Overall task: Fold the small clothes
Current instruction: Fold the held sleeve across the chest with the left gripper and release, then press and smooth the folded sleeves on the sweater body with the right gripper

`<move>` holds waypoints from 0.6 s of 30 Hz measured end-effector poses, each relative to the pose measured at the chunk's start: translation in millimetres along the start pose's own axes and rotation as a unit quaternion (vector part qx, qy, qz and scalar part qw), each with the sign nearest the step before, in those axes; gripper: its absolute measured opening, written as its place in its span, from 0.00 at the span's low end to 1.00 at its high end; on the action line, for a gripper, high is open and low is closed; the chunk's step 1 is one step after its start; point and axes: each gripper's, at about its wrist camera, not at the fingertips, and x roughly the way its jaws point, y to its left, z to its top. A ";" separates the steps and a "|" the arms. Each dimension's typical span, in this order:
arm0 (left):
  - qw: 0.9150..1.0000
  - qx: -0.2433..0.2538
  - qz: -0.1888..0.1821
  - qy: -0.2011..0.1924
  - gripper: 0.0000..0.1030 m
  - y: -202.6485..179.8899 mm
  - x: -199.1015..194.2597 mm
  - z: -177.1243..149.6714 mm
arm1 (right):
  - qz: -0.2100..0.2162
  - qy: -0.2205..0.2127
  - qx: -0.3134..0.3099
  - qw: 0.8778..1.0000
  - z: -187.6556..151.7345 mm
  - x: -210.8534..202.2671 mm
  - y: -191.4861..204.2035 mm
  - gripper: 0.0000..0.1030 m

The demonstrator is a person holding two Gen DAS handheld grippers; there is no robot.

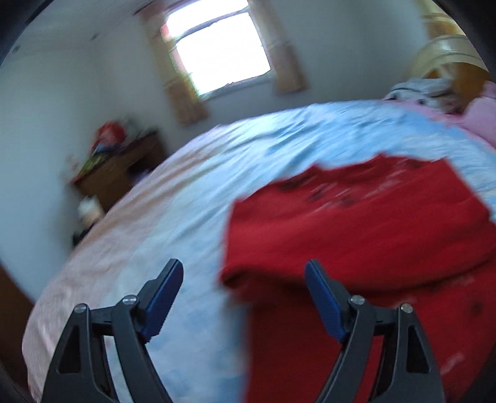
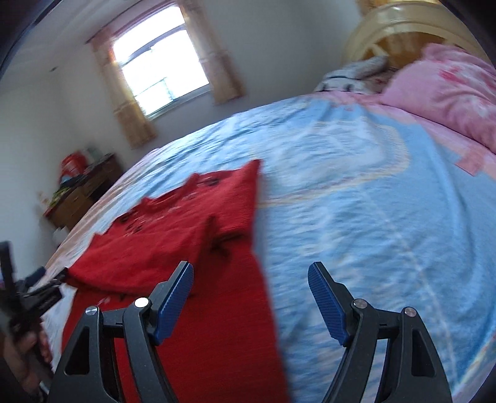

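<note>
Both pairs of blue-padded fingers stand wide apart and grasp nothing: the left gripper hangs over the left edge of the red garment, and the right gripper hangs over its right edge. From my seat I see the garment lying on the bed, partly folded, with one layer turned over the lower part; dark marks show near its far end. Under it is a blue patterned bedspread with a pale pink border.

Further out, a window with beige curtains sits in the white wall, and a wooden dresser with a red thing on top stands by it.

Only the right wrist view shows the pink pillow clearly, with the yellow wooden headboard and a grey cloth heap. At its left edge I see also the left gripper in the person's hand. Both views are blurred.
</note>
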 end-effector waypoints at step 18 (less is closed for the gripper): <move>0.991 -0.091 -0.048 0.081 0.91 33.6 46.4 -27.1 | -0.046 0.088 -0.096 0.990 20.0 52.4 67.9 0.06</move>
